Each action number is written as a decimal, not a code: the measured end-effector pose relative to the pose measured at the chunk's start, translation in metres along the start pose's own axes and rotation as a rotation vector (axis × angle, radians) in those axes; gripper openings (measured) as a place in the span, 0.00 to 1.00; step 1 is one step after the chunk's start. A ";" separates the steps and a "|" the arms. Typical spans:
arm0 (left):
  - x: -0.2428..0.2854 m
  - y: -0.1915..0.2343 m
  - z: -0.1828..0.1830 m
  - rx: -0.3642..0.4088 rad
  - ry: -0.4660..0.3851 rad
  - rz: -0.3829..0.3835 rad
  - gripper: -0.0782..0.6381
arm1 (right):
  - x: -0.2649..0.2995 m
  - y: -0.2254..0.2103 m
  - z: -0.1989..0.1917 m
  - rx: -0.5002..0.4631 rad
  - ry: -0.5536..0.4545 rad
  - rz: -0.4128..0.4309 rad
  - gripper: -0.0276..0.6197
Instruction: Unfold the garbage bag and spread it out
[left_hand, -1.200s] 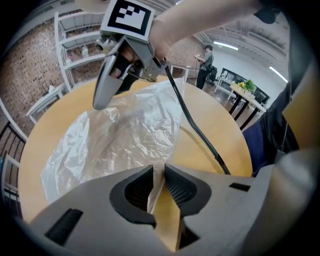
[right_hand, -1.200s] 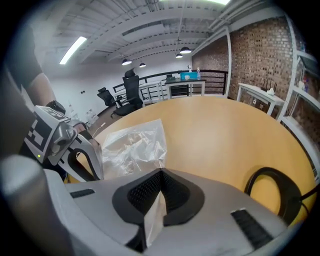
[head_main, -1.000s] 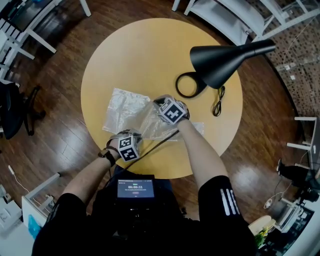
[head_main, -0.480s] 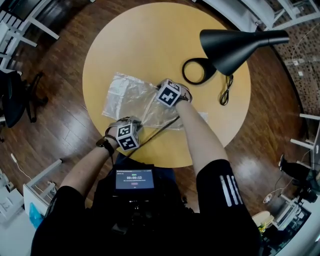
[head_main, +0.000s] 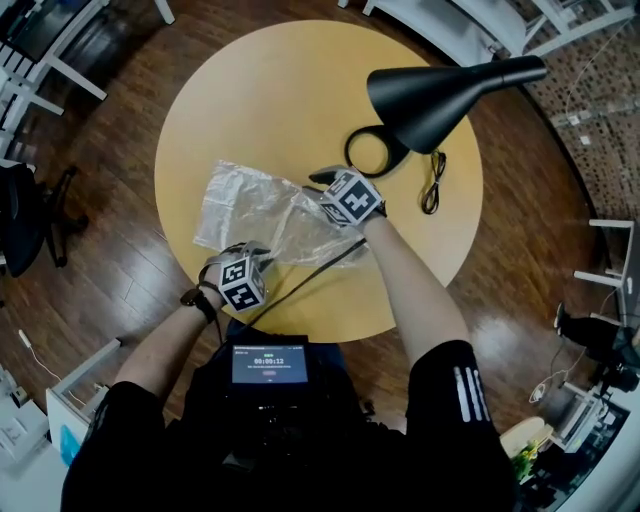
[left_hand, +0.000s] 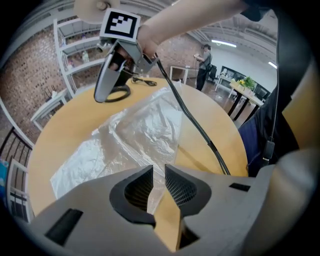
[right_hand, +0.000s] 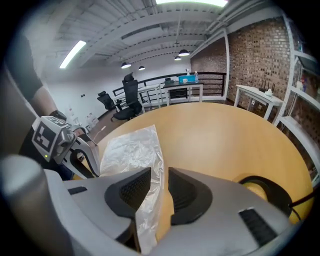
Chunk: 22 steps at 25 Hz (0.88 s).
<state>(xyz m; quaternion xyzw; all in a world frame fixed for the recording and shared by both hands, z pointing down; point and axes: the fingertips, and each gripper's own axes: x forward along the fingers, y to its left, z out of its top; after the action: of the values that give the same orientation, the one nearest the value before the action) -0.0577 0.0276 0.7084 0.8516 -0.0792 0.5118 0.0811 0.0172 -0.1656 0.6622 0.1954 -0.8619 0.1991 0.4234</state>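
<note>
Scene: head view looks steeply down on a round wooden table (head_main: 300, 90) on a dark wood floor (head_main: 110, 250). Your two arms reach in from the bottom edge.
Bag: the clear, crinkled garbage bag (head_main: 248, 200) lies on the near-left part of the table, partly opened. Its left half is flat on the top, and its right end is rumpled.
L tongs: your left gripper (head_main: 243, 250) sits at the bag's near edge, pointing steeply down. Jaws are released, a narrow slit apart. Bag film shows in the slit, but the pads aren't seen pressing it.
R tongs: your right gripper (head_main: 318, 182) is over the bag's right end, near the table's middle. Jaws have just been opening & now stand apart. A fold of film hangs btwn them against one pad, not pinched.
Lamp: a black lamp (head_main: 440, 90) w/ a ring base stands far right, apart from the bag. Its cord (head_main: 434, 195) lies beside the base.
Cable: a thin black cable (head_main: 320, 272) crosses the bag's near-right edge toward you.
</note>
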 end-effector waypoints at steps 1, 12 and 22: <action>-0.005 0.001 0.009 0.006 -0.019 0.008 0.21 | -0.009 0.002 -0.001 0.017 -0.012 0.012 0.25; 0.034 -0.046 0.084 0.166 -0.068 -0.074 0.21 | -0.040 0.028 -0.087 0.080 0.072 -0.025 0.29; 0.070 -0.058 0.062 0.195 0.053 -0.131 0.21 | -0.023 0.045 -0.110 -0.072 0.166 -0.099 0.16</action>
<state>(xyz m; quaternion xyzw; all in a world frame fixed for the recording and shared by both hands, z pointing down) 0.0406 0.0669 0.7388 0.8450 0.0290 0.5329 0.0334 0.0797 -0.0674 0.6974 0.2055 -0.8198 0.1623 0.5093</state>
